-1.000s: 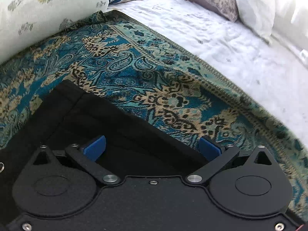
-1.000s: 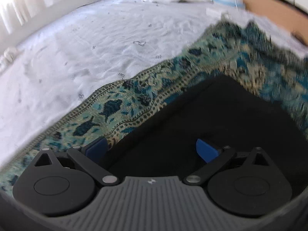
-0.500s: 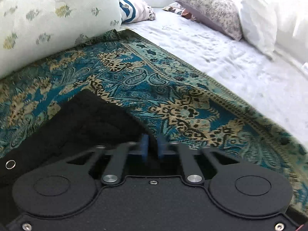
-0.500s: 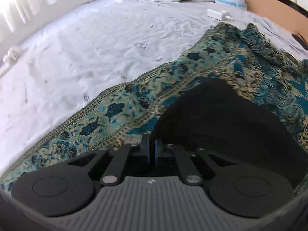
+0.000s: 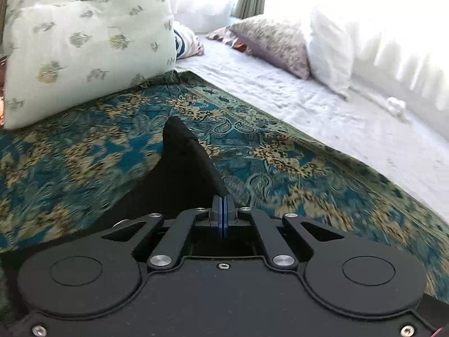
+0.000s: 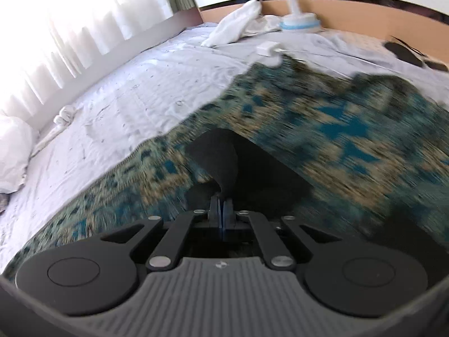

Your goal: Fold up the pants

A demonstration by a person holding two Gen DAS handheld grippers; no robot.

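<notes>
The black pants point(image 5: 179, 174) are peaking into a creased ridge above the patterned blanket point(image 5: 280, 154), rising toward 12 o'clock, both the left gripper point(image 5: 222, 206) and right gripper point(image 6: 221, 206) clamping fully closed on the fabric

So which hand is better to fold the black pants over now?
Neither clearly: it likely takes both. The left tool and the right tool are each shut on a lifted edge of the black fabric pants above the teal patterned blanket.

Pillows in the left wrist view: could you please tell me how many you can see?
3: a green-leafed pillow at upper left, a grey floral one at the bed's far end, a white one beside it. Others may be hidden.
</notes>
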